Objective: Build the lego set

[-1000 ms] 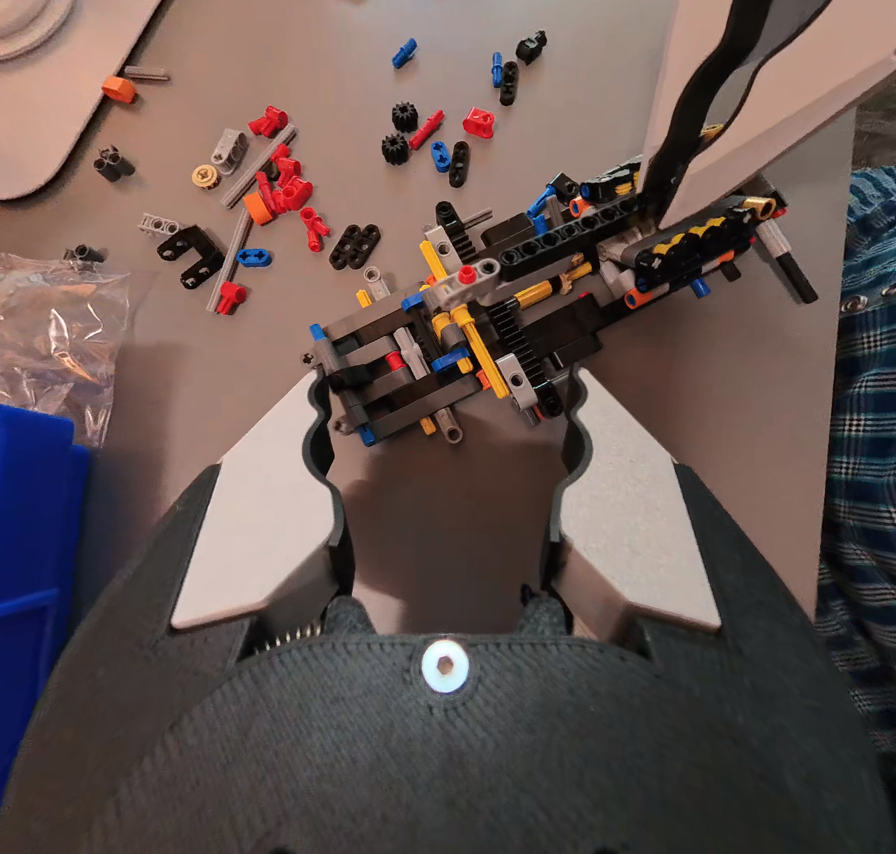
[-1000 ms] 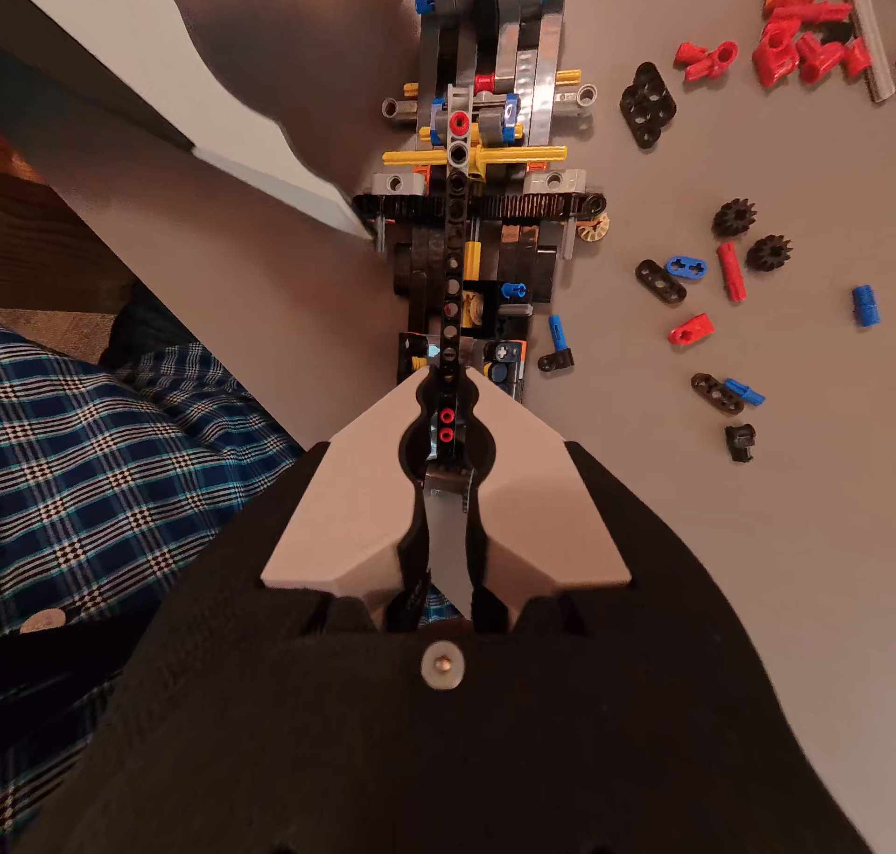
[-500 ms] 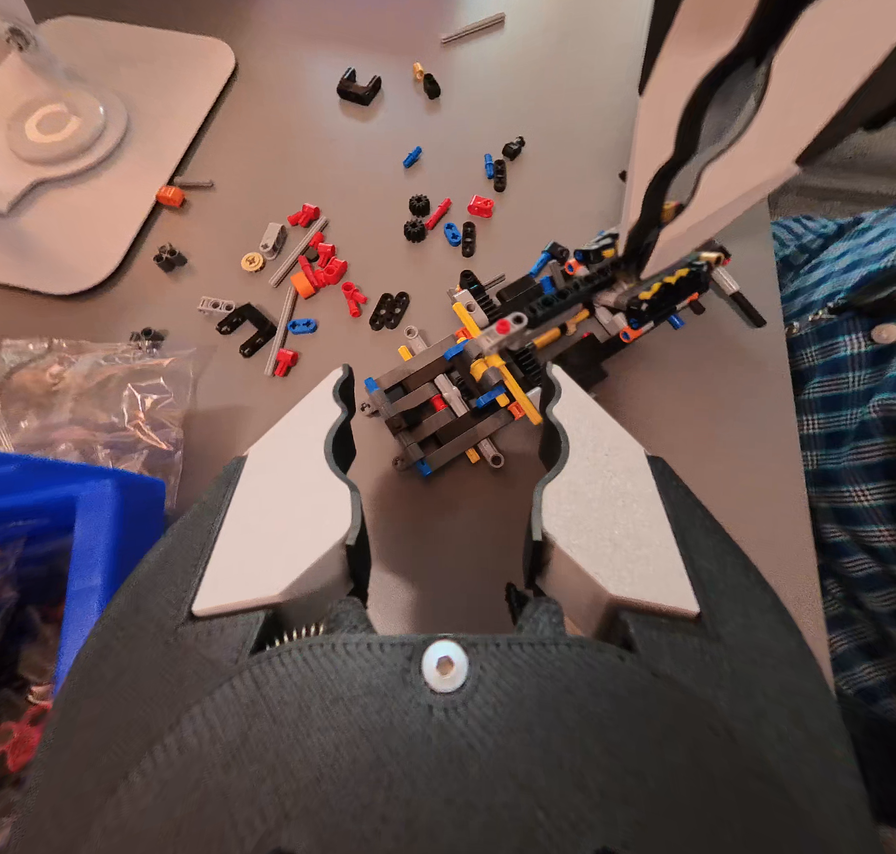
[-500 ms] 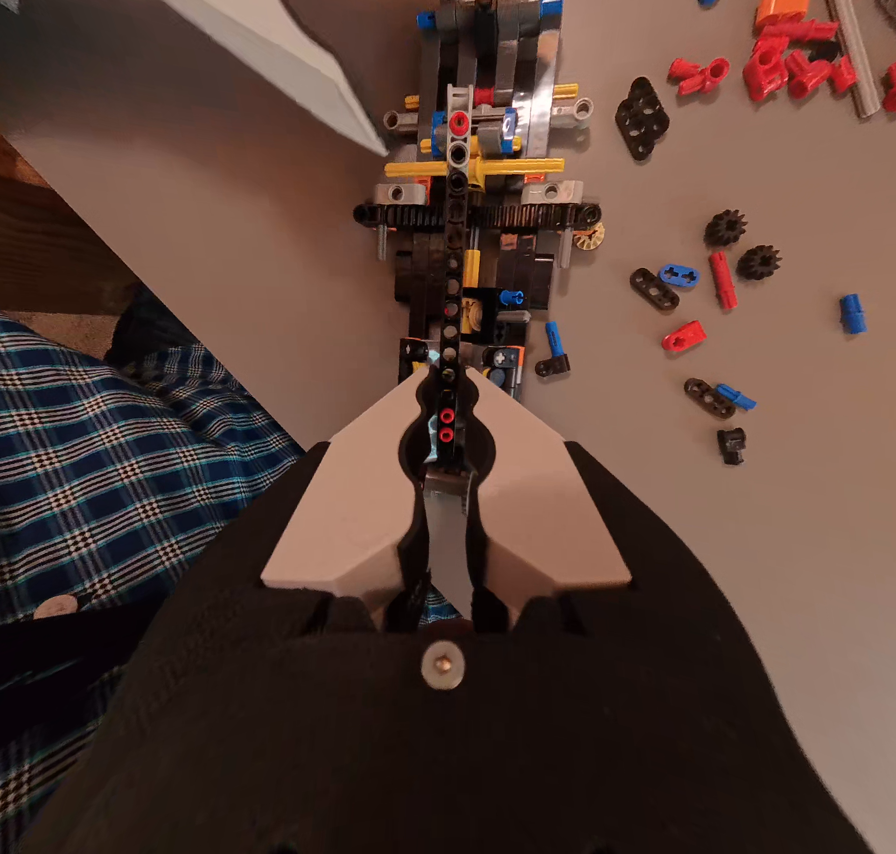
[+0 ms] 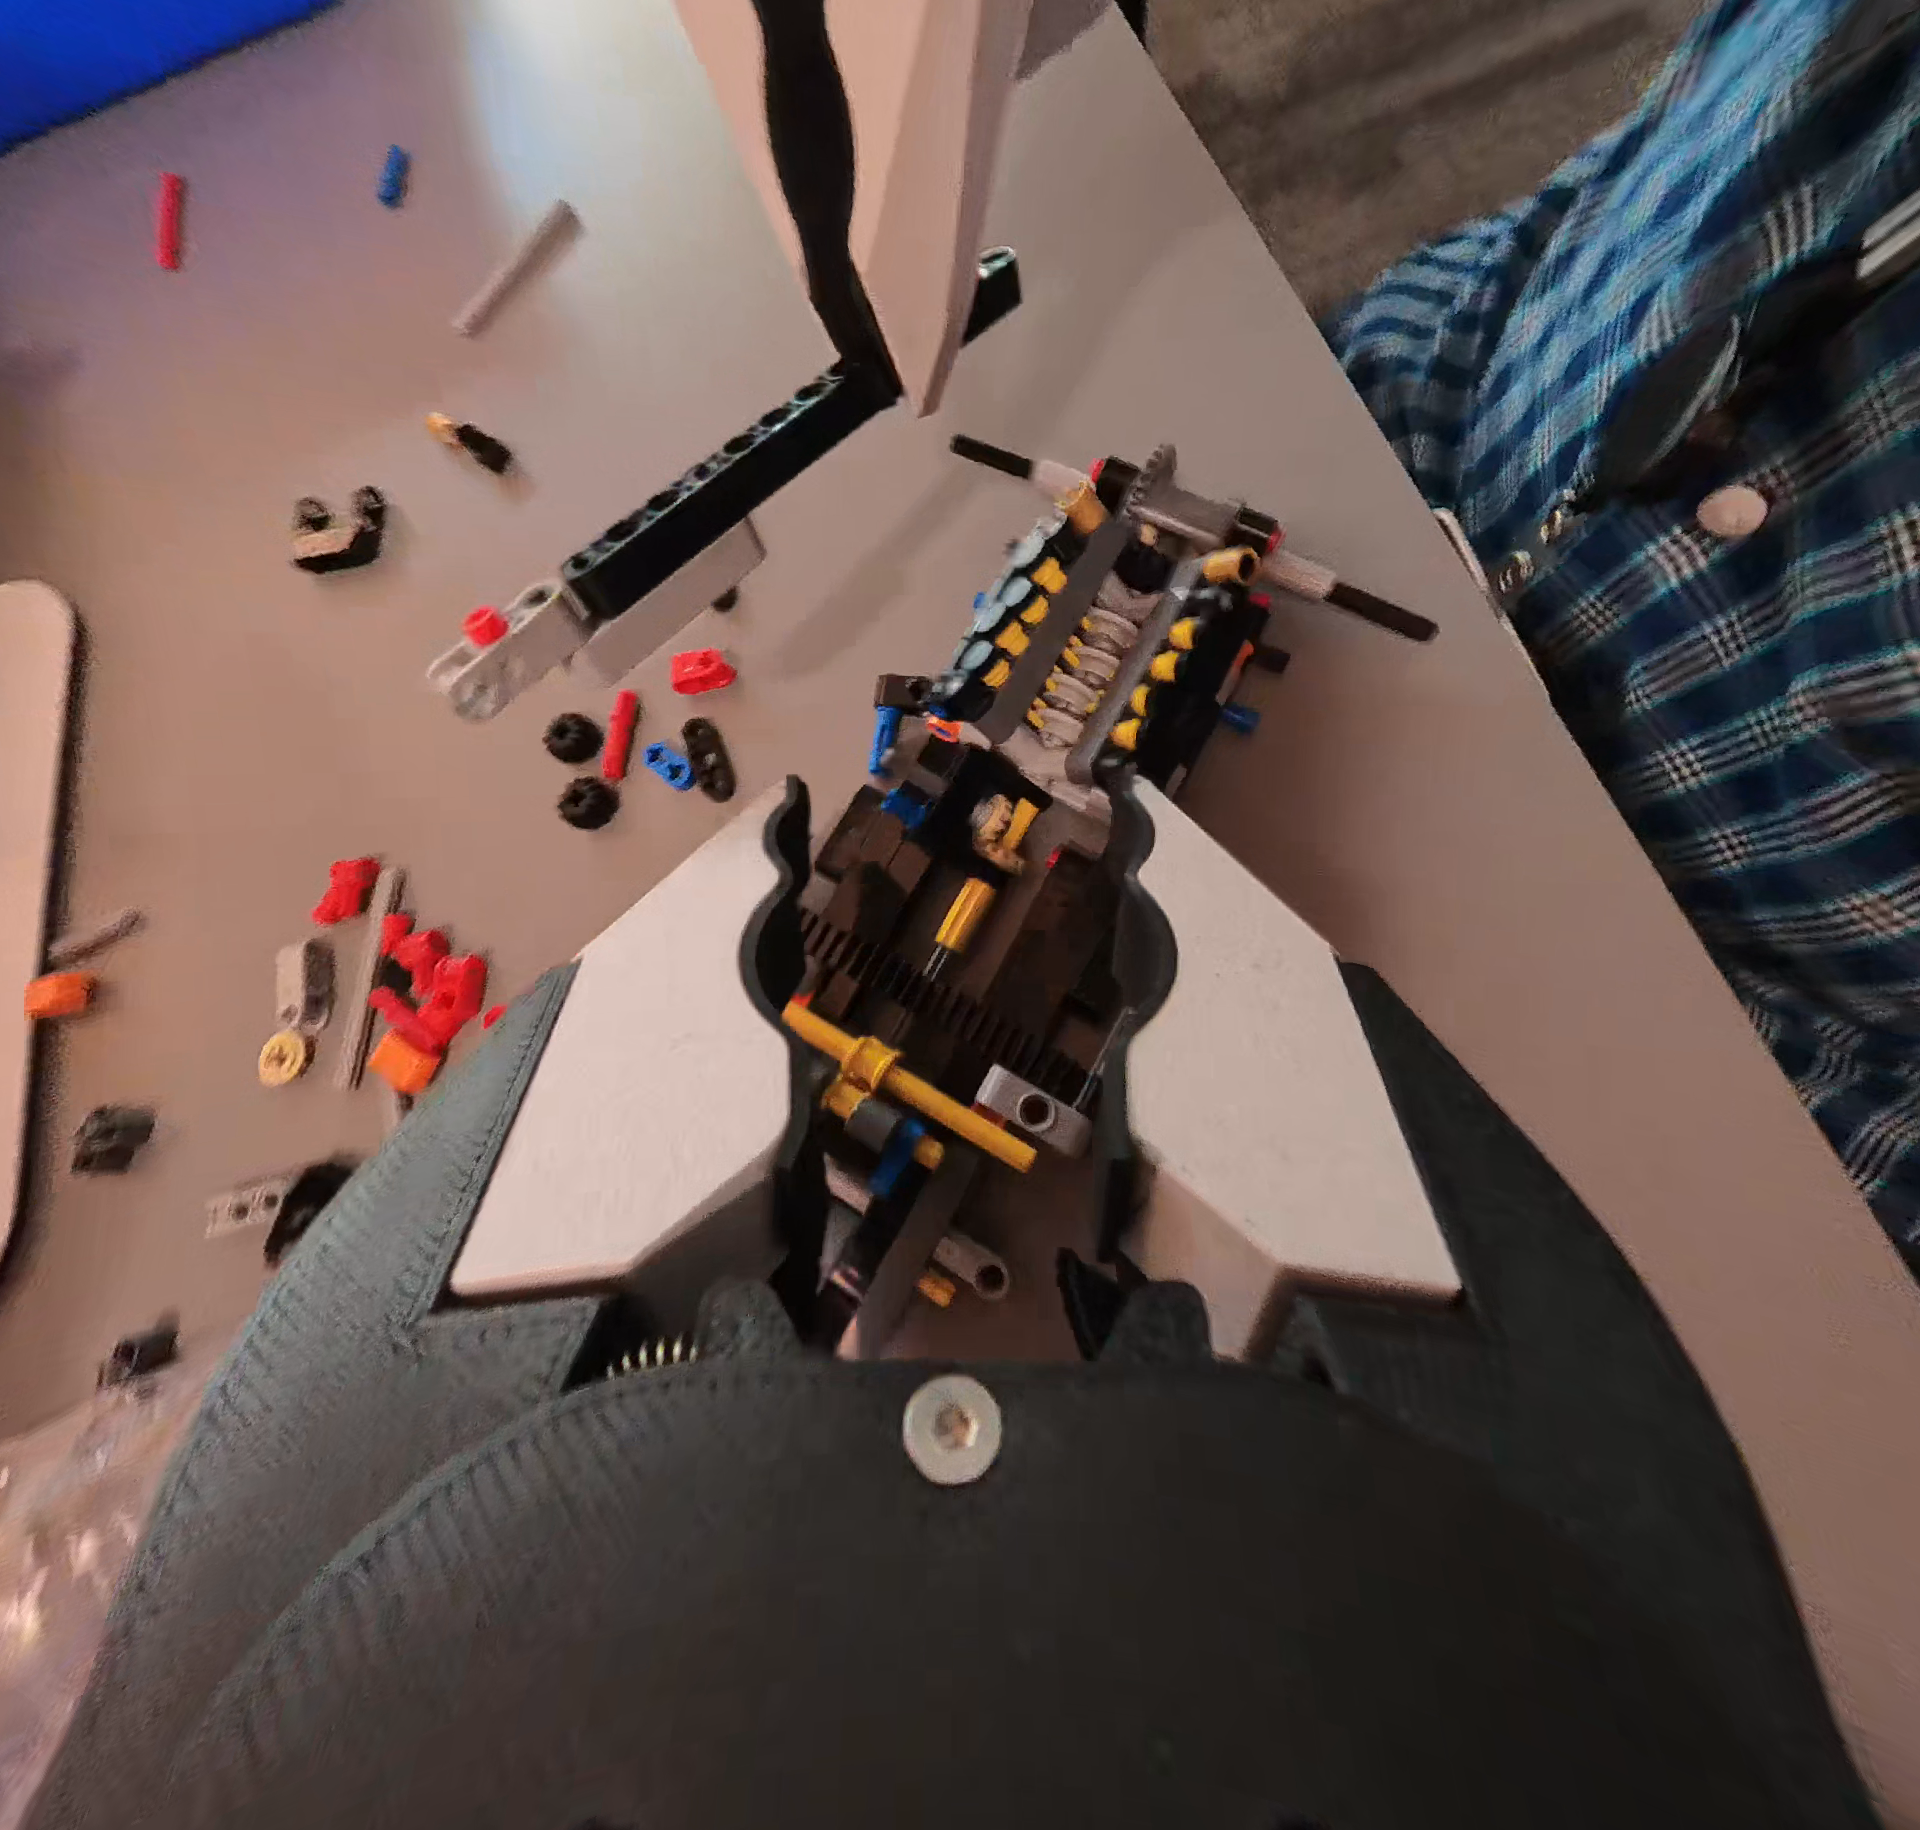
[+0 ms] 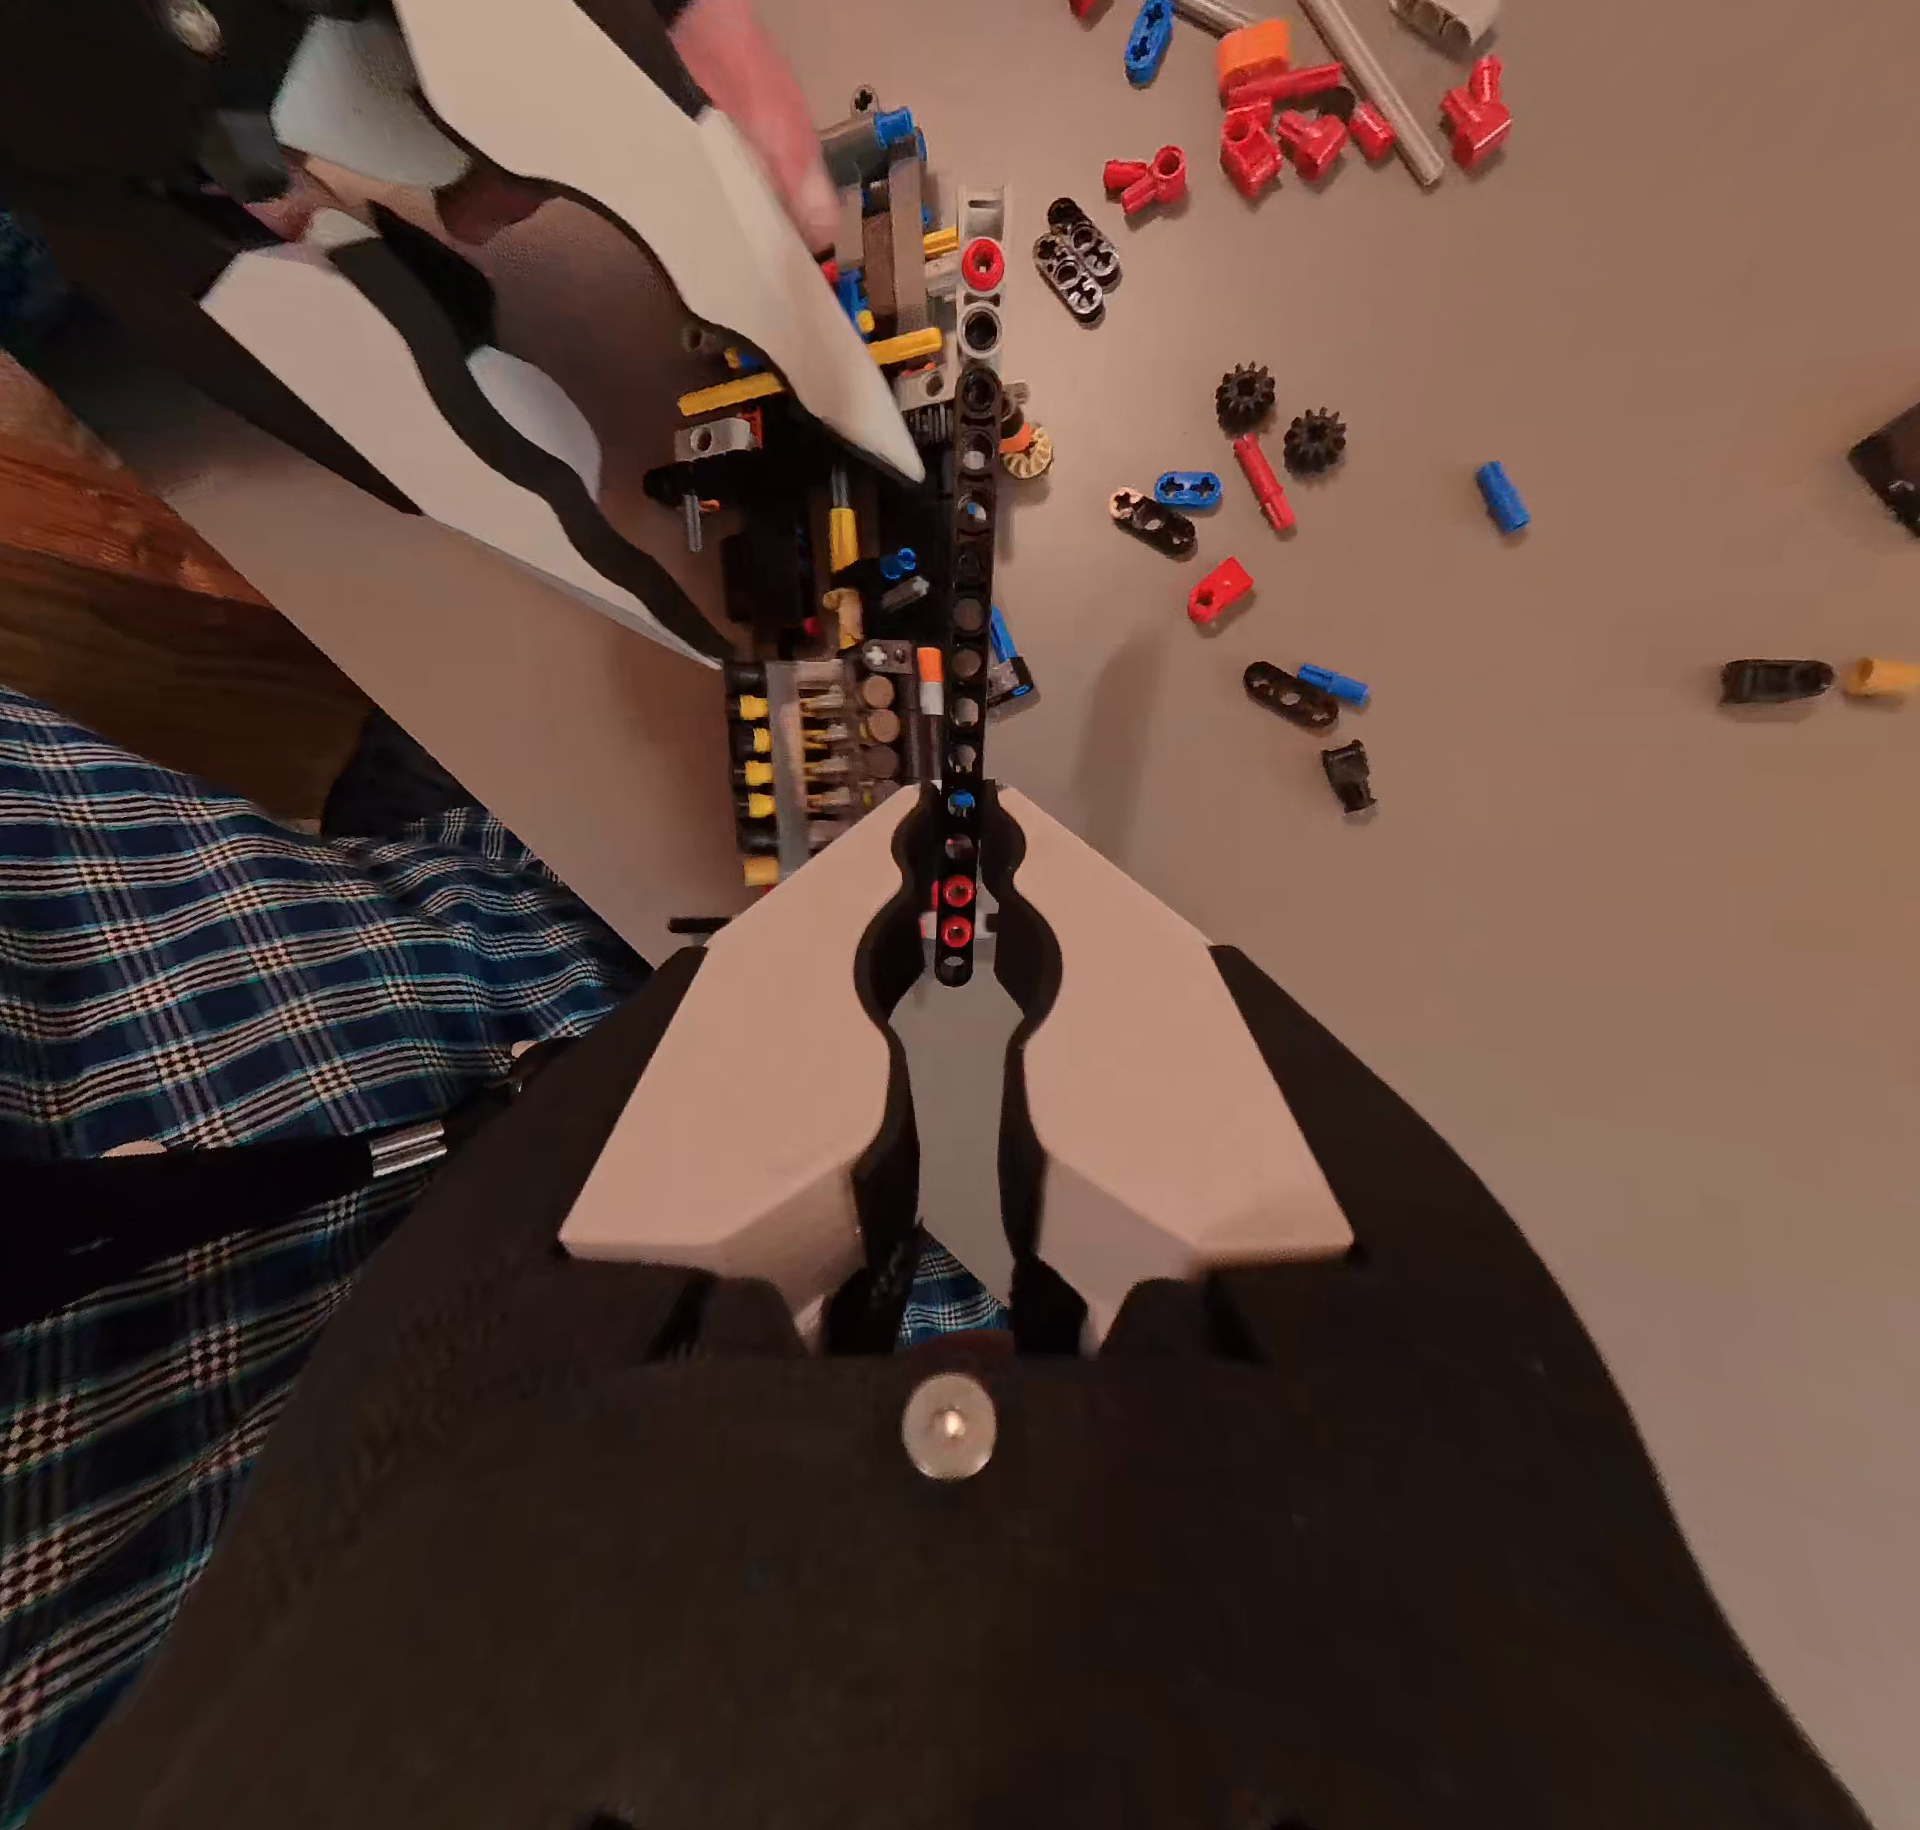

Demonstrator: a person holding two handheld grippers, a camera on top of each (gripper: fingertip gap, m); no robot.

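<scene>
Clamping the chassis [image 5: 966, 959] now, left claw [image 5: 961, 824], right claw [image 6: 961, 804] lifting off its gripped black beam [image 6: 971, 575]

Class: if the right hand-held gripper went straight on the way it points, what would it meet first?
Probably the Lego assembly beside its held black beam, then the left hand-held gripper; depth is unclear.

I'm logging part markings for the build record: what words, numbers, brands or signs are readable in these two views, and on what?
None can be read in either view.
The lego assembly, the black beam and the loose pieces on the table show no lettering.
The plaid shirt and the blue bin show none.
Any moulded marks on the pieces are too small to tell.
</scene>
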